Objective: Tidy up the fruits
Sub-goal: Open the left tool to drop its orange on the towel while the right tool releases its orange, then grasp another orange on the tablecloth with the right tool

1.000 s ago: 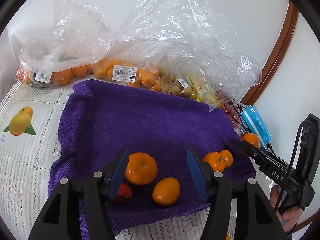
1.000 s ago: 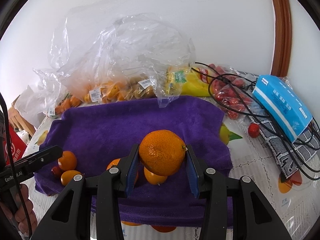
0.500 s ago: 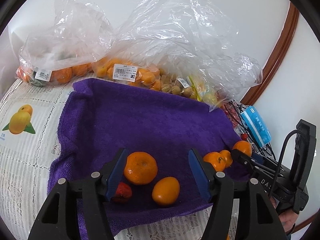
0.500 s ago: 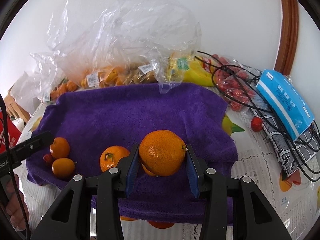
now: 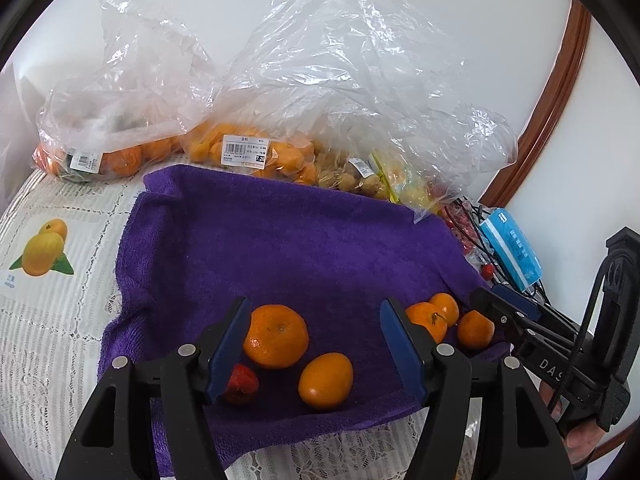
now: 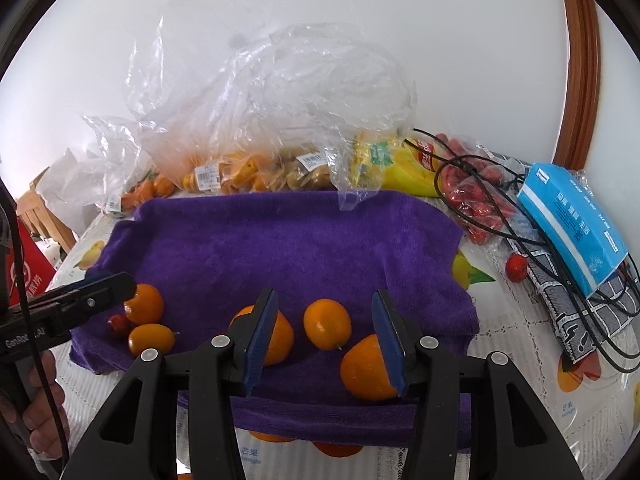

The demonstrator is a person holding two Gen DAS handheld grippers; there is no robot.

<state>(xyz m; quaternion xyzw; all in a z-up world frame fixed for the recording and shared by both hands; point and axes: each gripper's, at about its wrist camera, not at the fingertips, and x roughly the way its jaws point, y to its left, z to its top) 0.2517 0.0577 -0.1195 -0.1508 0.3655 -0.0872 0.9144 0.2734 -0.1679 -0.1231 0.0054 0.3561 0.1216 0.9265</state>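
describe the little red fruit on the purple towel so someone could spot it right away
Find the purple towel spread on the lace tablecloth, then look at its near-left corner. There a small red fruit lies beside a round mandarin and an oval orange fruit. It is the only red thing on the towel, and the smallest there.

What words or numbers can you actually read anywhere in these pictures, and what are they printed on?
"DAS": white letters on the right gripper, the rest hidden.
"GenRob" and "AI": white letters on the left gripper, partly behind a cable.
"7.26": price sticker on a bag of small orange fruit; its other print is too small.
Blue packet, red sign, tablecloth captions: characters too blurred to read.
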